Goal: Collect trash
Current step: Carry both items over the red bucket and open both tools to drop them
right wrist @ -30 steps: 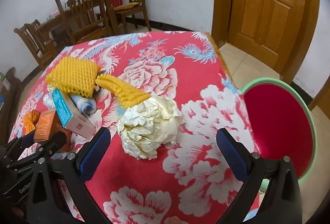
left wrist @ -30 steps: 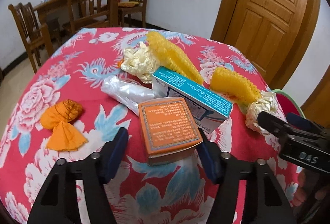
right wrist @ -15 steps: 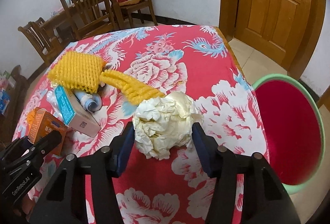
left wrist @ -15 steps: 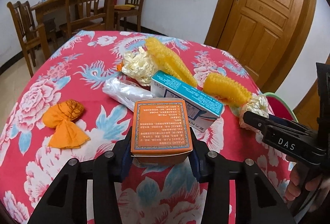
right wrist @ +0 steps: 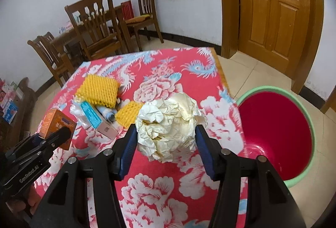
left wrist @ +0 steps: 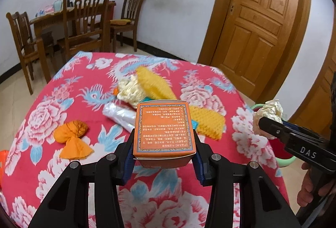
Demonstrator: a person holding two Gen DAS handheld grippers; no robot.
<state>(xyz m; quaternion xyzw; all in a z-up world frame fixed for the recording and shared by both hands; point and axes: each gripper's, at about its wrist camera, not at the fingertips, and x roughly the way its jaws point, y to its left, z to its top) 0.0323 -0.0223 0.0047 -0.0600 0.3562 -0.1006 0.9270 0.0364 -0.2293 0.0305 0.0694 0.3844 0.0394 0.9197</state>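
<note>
My left gripper (left wrist: 163, 150) is shut on an orange box (left wrist: 163, 129) and holds it above the red floral table (left wrist: 52, 102); the box also shows in the right wrist view (right wrist: 55, 124). My right gripper (right wrist: 166, 141) is shut on a cream crumpled paper ball (right wrist: 168, 125), raised over the table; the ball also shows in the left wrist view (left wrist: 268, 113). A red bin with a green rim (right wrist: 275, 133) stands on the floor right of the table.
On the table lie an orange crumpled wrapper (left wrist: 72, 137), yellow foam nets (right wrist: 97, 90), a teal-and-white box (right wrist: 94, 118), a clear plastic bag (left wrist: 119, 115) and another cream paper wad (left wrist: 130, 90). Wooden chairs (left wrist: 84, 17) and a door (left wrist: 262, 24) stand behind.
Both grippers closed on their items, the left on the orange box and the right on the paper ball, and lifted them off the table.
</note>
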